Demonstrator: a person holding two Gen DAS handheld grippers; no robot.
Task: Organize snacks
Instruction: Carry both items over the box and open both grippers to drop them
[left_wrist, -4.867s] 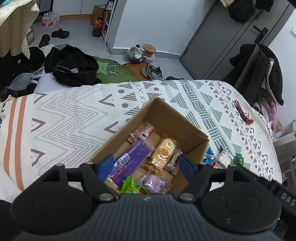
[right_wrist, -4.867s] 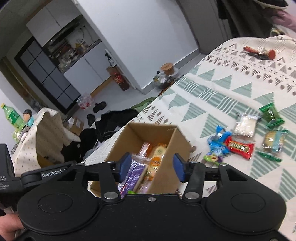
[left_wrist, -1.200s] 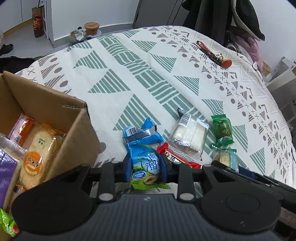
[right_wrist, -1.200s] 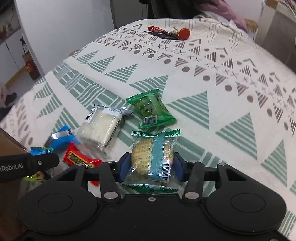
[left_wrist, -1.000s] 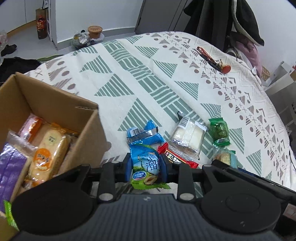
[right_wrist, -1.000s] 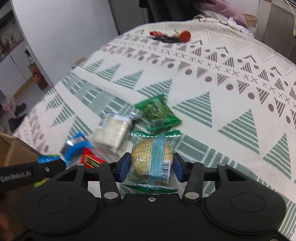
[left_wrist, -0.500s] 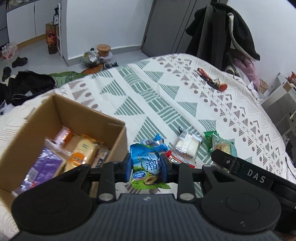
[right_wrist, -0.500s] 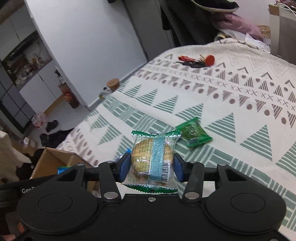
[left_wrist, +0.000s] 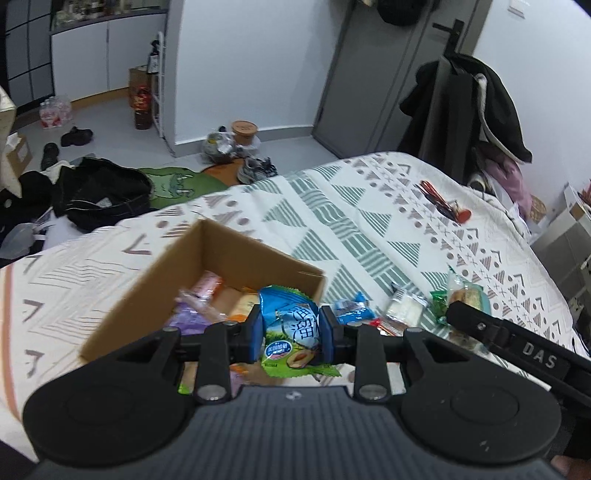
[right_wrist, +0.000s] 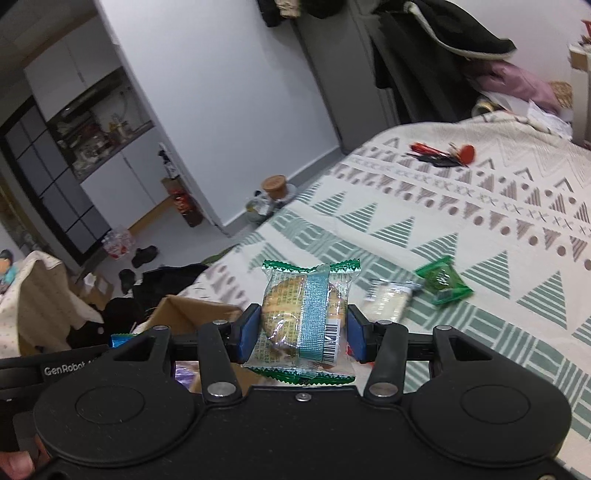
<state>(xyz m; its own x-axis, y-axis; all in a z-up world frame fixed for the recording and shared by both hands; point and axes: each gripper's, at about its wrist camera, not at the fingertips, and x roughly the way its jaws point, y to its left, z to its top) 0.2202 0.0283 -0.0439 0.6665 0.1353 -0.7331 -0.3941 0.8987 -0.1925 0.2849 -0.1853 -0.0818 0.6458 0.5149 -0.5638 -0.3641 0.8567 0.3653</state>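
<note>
Visibly "DAS" right gripper (right_wrist: 301, 334) clamps biscuit pack (right_wrist: 304, 317); "GenRobot" left gripper (left_wrist: 290, 334) clamps blue packet (left_wrist: 290, 326)

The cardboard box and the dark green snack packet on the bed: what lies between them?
In the left wrist view, a blue packet and a clear-wrapped white snack lie between the cardboard box and the dark green snack packet.

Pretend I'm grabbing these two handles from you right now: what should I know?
Left gripper: shut on the blue and green snack packet, near the cardboard box.
Right gripper: shut on the wrapped round cake.
Done: several snacks already lie in the box.
Left: drop both held snacks in, then fetch those lying on the bedspread: green packet, pale packet, blue packet.
</note>
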